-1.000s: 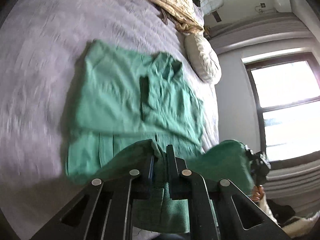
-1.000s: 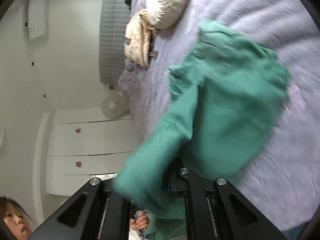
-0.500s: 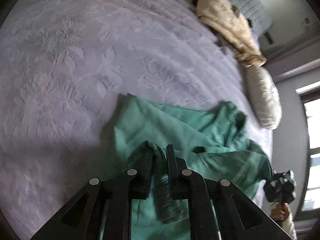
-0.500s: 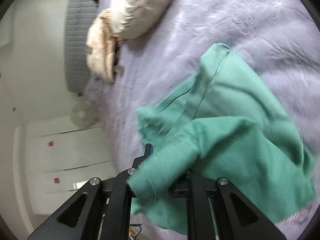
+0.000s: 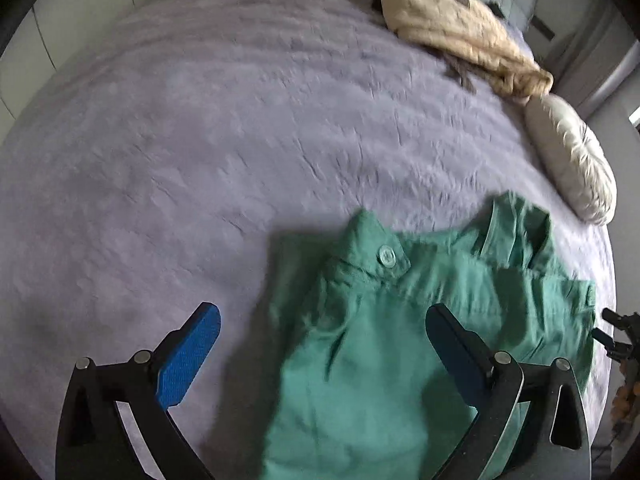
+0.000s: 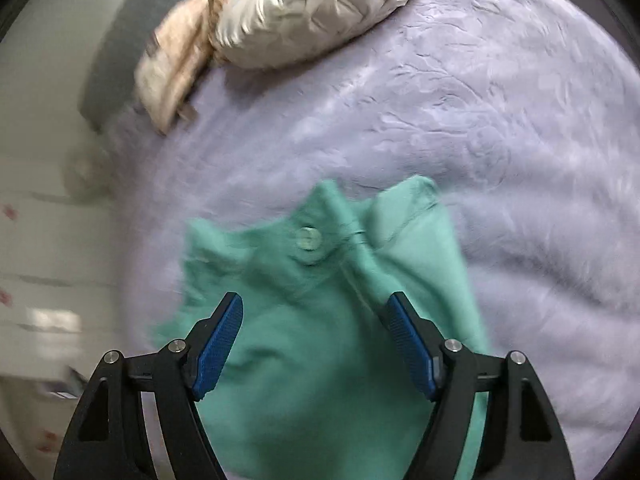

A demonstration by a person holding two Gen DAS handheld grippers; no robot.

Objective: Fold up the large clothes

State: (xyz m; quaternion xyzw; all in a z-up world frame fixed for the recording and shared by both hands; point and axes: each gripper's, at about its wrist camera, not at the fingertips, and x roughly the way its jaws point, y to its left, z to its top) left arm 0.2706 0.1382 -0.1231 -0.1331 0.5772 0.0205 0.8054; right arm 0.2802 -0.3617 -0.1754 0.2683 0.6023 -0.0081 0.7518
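Observation:
A green button-up garment [image 5: 400,344] lies folded on the lilac bedspread [image 5: 240,140], with a cuff and its pale button [image 5: 386,255] on top. My left gripper [image 5: 324,320] is open and empty just above the garment's left part, its blue pads spread wide. In the right wrist view the same garment [image 6: 320,320] lies under my right gripper [image 6: 316,308], which is open and empty; the button [image 6: 307,239] sits just beyond its fingertips.
A beige crumpled garment [image 5: 460,28] and a cream puffy pillow [image 5: 572,160] lie at the head of the bed. They also show in the right wrist view: pillow [image 6: 312,12], beige garment [image 6: 176,68]. White cupboards stand at the left [image 6: 36,280].
Both grippers carried the green cloth over the garment, laid it down and opened. The cloth now lies flat, free of both grippers.

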